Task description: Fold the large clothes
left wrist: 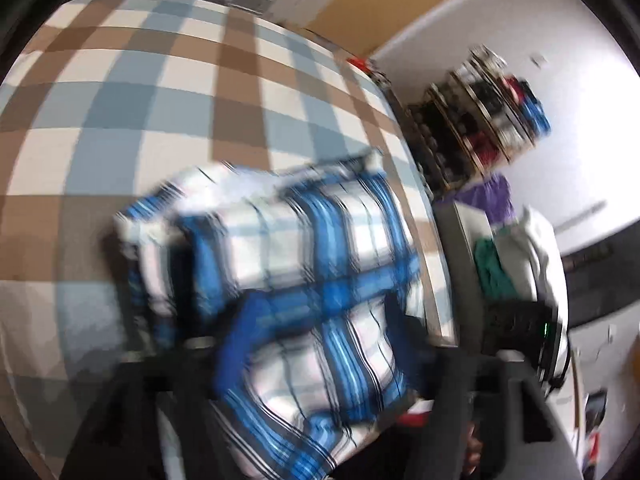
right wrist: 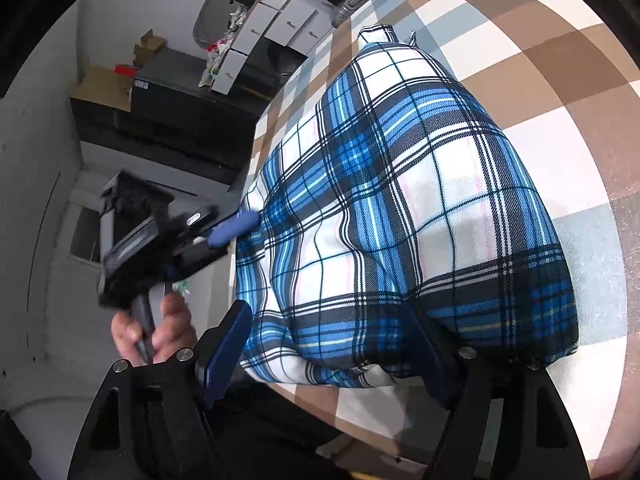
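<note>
**Plaid garment bundled at the table edge, both grippers on it**

I'm looking down my right gripper [right wrist: 332,344] and its blue fingers [right wrist: 228,344] stand wide apart, the near end of the blue-and-white plaid garment [right wrist: 400,208] bulging between them. The garment lies folded into a thick bundle on the checked tablecloth [right wrist: 560,80], right along the table's edge. Over on the left side of this view I see my left gripper [right wrist: 236,228], held in a bare hand [right wrist: 160,332], its blue fingertip touching the garment's side. I can't tell whether its jaws are clamped or loose. The left wrist view is badly smeared, but the same plaid garment [left wrist: 304,264] fills the space between the fingers there, resting on the brown, blue and white tablecloth [left wrist: 160,92]. Beyond the table edge there's a cluttered shelf rack [left wrist: 492,112] against the white wall
</note>
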A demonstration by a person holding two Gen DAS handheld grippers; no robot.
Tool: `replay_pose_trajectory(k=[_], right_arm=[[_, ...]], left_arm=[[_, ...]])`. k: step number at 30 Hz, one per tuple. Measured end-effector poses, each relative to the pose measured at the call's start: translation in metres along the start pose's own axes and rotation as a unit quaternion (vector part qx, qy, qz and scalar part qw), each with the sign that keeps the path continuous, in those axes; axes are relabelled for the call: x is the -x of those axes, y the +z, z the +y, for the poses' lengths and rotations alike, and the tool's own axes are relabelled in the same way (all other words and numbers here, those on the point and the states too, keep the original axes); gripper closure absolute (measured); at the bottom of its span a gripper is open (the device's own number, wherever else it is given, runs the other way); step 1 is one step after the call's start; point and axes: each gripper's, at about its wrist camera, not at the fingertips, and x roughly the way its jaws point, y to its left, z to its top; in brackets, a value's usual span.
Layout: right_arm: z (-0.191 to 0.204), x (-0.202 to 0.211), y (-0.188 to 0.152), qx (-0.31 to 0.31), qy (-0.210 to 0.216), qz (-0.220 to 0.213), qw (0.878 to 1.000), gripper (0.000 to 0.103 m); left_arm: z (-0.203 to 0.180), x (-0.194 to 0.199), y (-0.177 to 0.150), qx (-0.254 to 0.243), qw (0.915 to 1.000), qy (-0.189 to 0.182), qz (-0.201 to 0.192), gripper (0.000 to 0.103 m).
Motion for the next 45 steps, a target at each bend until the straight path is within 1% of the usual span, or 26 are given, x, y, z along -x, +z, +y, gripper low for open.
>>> replay_pose_trajectory(k=[3,6,8,10,11,12,13,15,17,20,21,22,24,25,26,29,30,32,34,38,39,40,41,42,44,45], right_arm=[[-0.001,0.000,0.000,-0.003,0.007,0.000,1.000,0.026],[-0.004,0.003,-0.001,-0.008,0.015,0.002,1.000,0.026],[-0.005,0.005,-0.001,-0.014,0.022,0.005,1.000,0.026],[-0.004,0.011,-0.001,-0.035,0.044,0.003,0.998,0.025],[-0.002,0.014,0.000,-0.041,0.063,-0.004,0.997,0.020],[0.001,0.017,-0.001,-0.041,0.084,-0.011,0.996,0.016],[0.004,0.017,-0.001,-0.036,0.085,-0.013,0.996,0.016],[0.014,0.013,-0.005,-0.014,0.062,-0.013,0.998,0.016],[0.026,0.013,-0.006,0.015,0.044,-0.029,0.999,0.016],[0.040,0.014,-0.007,0.041,0.056,-0.044,0.997,0.016],[0.040,0.011,-0.007,0.045,0.044,-0.043,0.997,0.016],[0.038,0.004,-0.008,0.044,0.020,-0.035,0.998,0.016],[0.029,-0.013,-0.008,0.039,-0.016,-0.008,0.999,0.019],[0.024,-0.017,-0.009,0.038,-0.022,-0.002,0.999,0.020],[0.023,-0.017,-0.007,0.038,-0.021,-0.002,0.999,0.021],[0.016,-0.011,-0.006,0.023,-0.008,-0.003,1.000,0.021],[0.013,-0.009,-0.005,0.017,-0.001,-0.003,1.000,0.021],[0.006,-0.004,-0.003,0.006,0.019,-0.002,1.000,0.022],[-0.001,-0.001,0.000,-0.017,0.046,-0.002,0.999,0.022],[-0.003,0.007,0.004,-0.037,0.114,-0.004,0.993,0.020],[-0.004,0.006,0.004,-0.040,0.121,-0.003,0.992,0.020],[-0.007,0.005,0.003,-0.044,0.116,0.000,0.992,0.020],[-0.012,0.000,0.000,-0.052,0.105,0.008,0.993,0.021],[-0.016,-0.004,-0.001,-0.063,0.099,0.017,0.993,0.023],[-0.014,-0.007,0.001,-0.065,0.093,0.017,0.993,0.026],[-0.011,-0.006,0.001,-0.057,0.089,0.019,0.994,0.026]], left_arm=[[0.000,-0.023,-0.007,-0.042,0.9984,0.037,0.011,0.034],[-0.008,-0.028,-0.011,-0.081,0.9942,0.071,0.003,0.034],[-0.010,-0.028,-0.012,-0.090,0.9924,0.083,-0.004,0.034],[-0.010,-0.027,-0.013,-0.101,0.9911,0.087,-0.005,0.034],[-0.009,-0.026,-0.011,-0.099,0.9916,0.083,-0.005,0.034],[-0.005,-0.024,-0.009,-0.091,0.9931,0.073,-0.005,0.034],[-0.003,-0.023,-0.008,-0.084,0.9945,0.063,-0.004,0.034],[0.006,-0.020,-0.004,-0.067,0.9970,0.039,0.001,0.034],[0.009,-0.018,-0.002,-0.052,0.9985,0.015,0.006,0.034],[0.016,-0.006,-0.003,-0.019,0.9996,-0.005,0.022,0.034],[0.018,0.000,-0.005,-0.003,0.9994,-0.011,0.031,0.034],[0.017,0.003,-0.009,0.002,0.9990,-0.013,0.042,0.034],[0.008,0.007,-0.024,-0.028,0.9969,-0.029,0.068,0.034],[0.001,0.005,-0.034,-0.056,0.9950,-0.017,0.081,0.034],[-0.004,0.000,-0.042,-0.072,0.9932,-0.001,0.092,0.034],[-0.007,-0.023,-0.067,-0.105,0.9847,0.051,0.129,0.034],[-0.010,-0.022,-0.073,-0.121,0.9841,0.060,0.115,0.034],[-0.017,-0.024,-0.080,-0.141,0.9807,0.083,0.106,0.034],[-0.021,-0.024,-0.088,-0.154,0.9788,0.096,0.094,0.034],[-0.028,-0.021,-0.101,-0.189,0.9703,0.121,0.091,0.034],[-0.028,-0.020,-0.105,-0.193,0.9694,0.124,0.087,0.034],[-0.027,-0.018,-0.106,-0.192,0.9699,0.126,0.081,0.034],[-0.024,-0.012,-0.108,-0.181,0.9727,0.129,0.066,0.034],[-0.020,-0.006,-0.108,-0.162,0.9762,0.136,0.049,0.034],[-0.013,0.007,-0.101,-0.124,0.9799,0.155,0.017,0.034],[-0.010,0.018,-0.099,-0.104,0.9855,0.134,-0.006,0.034]])
